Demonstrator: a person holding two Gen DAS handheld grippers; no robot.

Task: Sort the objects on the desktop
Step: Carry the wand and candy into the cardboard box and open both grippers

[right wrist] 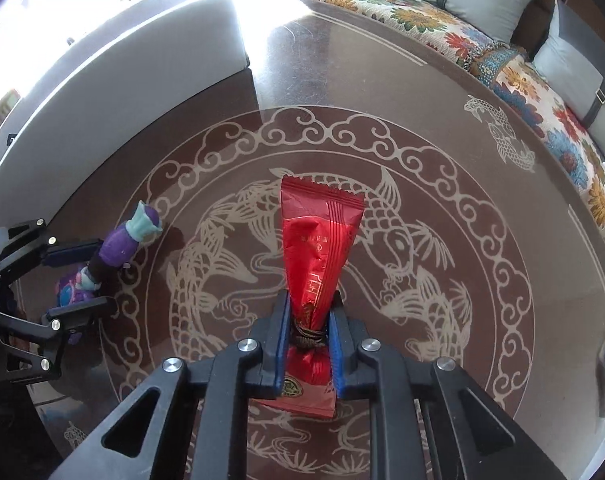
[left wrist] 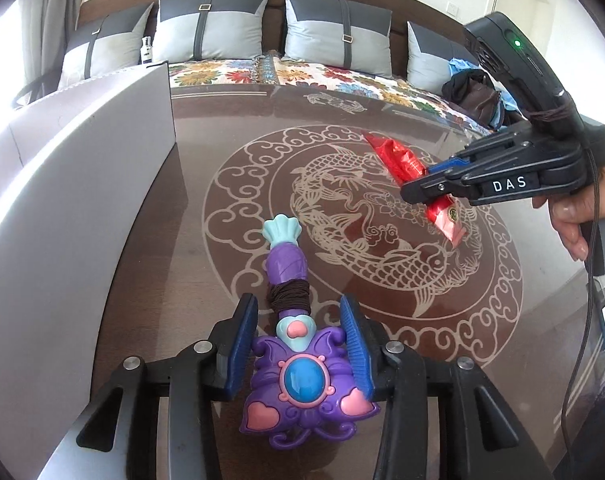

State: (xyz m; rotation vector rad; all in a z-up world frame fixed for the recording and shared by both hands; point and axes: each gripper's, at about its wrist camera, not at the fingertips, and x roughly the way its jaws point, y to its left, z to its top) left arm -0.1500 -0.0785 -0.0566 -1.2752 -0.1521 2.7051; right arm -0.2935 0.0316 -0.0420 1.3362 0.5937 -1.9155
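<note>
The left tongs point steeply down and away from the camera, their blue-padded fingers angled inward and closed against the sides of a purple toy, which sits gripped between them. The right tongs also tilt steeply down, the blue pads pinched tight on the tied waist of a red packet. From the left wrist view, a hand wraps the right tongs' handle, fingers curled around the trigger.
</note>
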